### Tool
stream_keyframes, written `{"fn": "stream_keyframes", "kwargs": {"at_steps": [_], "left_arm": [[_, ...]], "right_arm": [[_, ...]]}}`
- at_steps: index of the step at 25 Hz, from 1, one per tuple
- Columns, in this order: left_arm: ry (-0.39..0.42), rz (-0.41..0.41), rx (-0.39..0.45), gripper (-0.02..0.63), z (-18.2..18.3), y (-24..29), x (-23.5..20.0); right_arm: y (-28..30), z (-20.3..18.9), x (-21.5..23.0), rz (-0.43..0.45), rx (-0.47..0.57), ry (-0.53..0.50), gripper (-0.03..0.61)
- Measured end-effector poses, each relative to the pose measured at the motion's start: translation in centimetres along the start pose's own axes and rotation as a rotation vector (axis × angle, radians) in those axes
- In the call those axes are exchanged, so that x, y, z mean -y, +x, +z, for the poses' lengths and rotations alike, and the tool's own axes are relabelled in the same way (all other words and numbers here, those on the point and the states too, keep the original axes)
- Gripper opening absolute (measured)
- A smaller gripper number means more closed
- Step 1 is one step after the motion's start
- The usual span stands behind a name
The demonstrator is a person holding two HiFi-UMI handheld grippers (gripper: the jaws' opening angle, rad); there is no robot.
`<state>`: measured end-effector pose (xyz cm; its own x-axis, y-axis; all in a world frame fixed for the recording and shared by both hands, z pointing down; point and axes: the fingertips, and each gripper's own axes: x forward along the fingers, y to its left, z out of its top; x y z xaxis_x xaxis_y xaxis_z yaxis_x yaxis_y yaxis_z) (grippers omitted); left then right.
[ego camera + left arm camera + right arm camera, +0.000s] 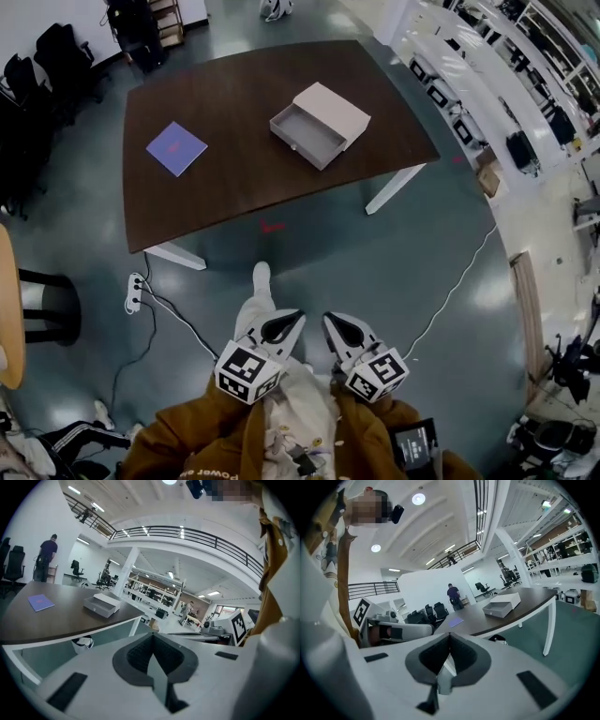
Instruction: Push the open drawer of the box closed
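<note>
A pale box (330,108) lies on the dark brown table (234,178), its grey drawer (307,135) pulled out toward me and empty. The box also shows small in the left gripper view (102,604) and in the right gripper view (502,605). Both grippers hang close to the person's body, well short of the table. My left gripper (292,321) is shut with nothing in it; its jaws meet in its own view (153,637). My right gripper (330,322) is shut and empty too, jaws together in its own view (449,637).
A purple booklet (176,147) lies on the table's left part. A power strip (136,292) and cables lie on the floor by the table's white leg (175,256). Black chairs (47,56) stand at the left, white shelving (487,66) at the right. A person (45,557) stands far off.
</note>
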<state>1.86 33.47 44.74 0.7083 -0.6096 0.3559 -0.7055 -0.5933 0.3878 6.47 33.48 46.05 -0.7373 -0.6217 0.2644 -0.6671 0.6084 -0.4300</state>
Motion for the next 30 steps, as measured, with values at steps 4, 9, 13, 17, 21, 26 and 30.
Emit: {"fn": "stream_keyframes", "kwargs": {"at_steps": [4,9,13,17,21,26,30], "left_arm": [[0.008,-0.047,-0.021,0.005,6.6,3.3,-7.7],[0.006,-0.07,-0.043,0.005,12.8,6.1,-16.0],[-0.001,-0.079,-0.037,0.005,16.1,7.9,-20.6],[0.008,-0.085,-0.042,0.005,18.0,9.5,-22.8],[0.0,-0.078,-0.059,0.005,18.3,11.3,-24.7],[-0.006,-0.026,-0.08,0.005,19.2,12.9,-27.9],[0.027,-0.005,-0.162,0.006,17.9,15.9,-29.9]], "right_arm": [[8.2,5.9,2.9,-0.03,0.01,0.02,0.0],[17.6,12.0,6.0,-0.055,0.028,0.06,0.0],[22.3,15.1,7.6,-0.065,0.032,0.046,0.0],[25.4,17.2,8.8,-0.06,0.021,-0.001,0.0],[28.0,16.9,10.5,-0.049,-0.009,-0.03,0.0],[30.8,16.8,12.3,-0.019,-0.064,-0.034,0.0],[31.0,17.4,14.6,-0.025,-0.064,-0.023,0.0]]}}
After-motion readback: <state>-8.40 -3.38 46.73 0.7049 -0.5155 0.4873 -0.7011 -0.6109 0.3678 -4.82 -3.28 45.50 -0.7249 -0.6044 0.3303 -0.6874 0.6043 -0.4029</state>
